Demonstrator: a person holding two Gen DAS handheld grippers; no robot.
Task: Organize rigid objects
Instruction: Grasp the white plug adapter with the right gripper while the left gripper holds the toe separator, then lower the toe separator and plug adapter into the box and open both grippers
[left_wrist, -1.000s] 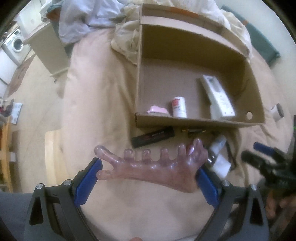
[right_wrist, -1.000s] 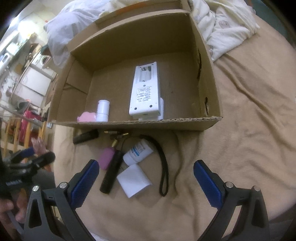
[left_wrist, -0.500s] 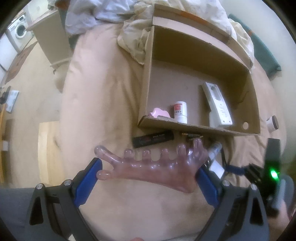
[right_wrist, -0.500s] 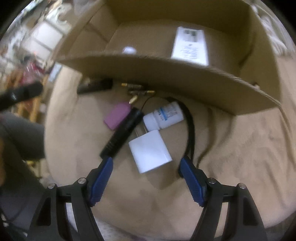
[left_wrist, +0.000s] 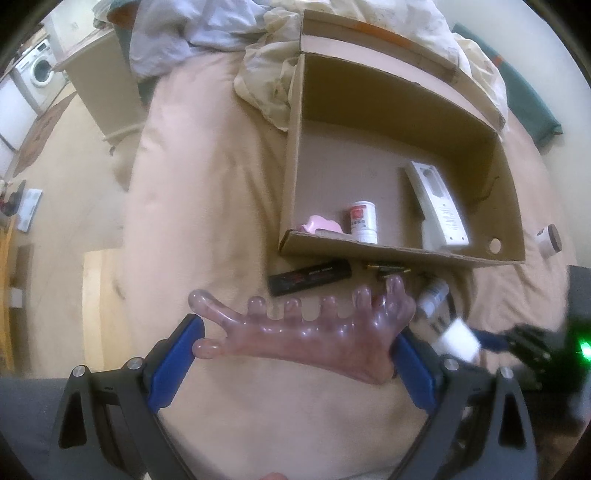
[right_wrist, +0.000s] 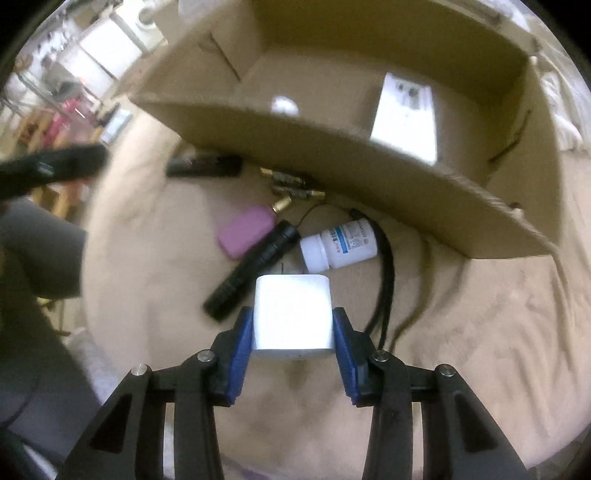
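My left gripper (left_wrist: 295, 350) is shut on a clear pink knobbed massager (left_wrist: 306, 332), held above the bed in front of the cardboard box (left_wrist: 399, 254). My right gripper (right_wrist: 291, 325) is shut on a white charger block (right_wrist: 291, 314); the block also shows in the left wrist view (left_wrist: 458, 338). On the blanket before the box lie a white pill bottle (right_wrist: 340, 245), a black flashlight (right_wrist: 255, 266) and a purple case (right_wrist: 245, 230). In the box are a white device (left_wrist: 437, 203), a small white bottle (left_wrist: 364, 221) and a pink item (left_wrist: 319, 224).
A black flat box (left_wrist: 310, 277) and gold-tipped plugs (left_wrist: 388, 267) lie against the box front. A black cable (right_wrist: 386, 280) curls right of the bottle. Rumpled bedding (left_wrist: 266, 70) lies behind the box. A small jar (left_wrist: 550, 240) sits right of it.
My right gripper moved down and forward, closed its jaws and now grips the white charger block. My left gripper holds the massager almost unchanged; the box sits slightly further right in its view.
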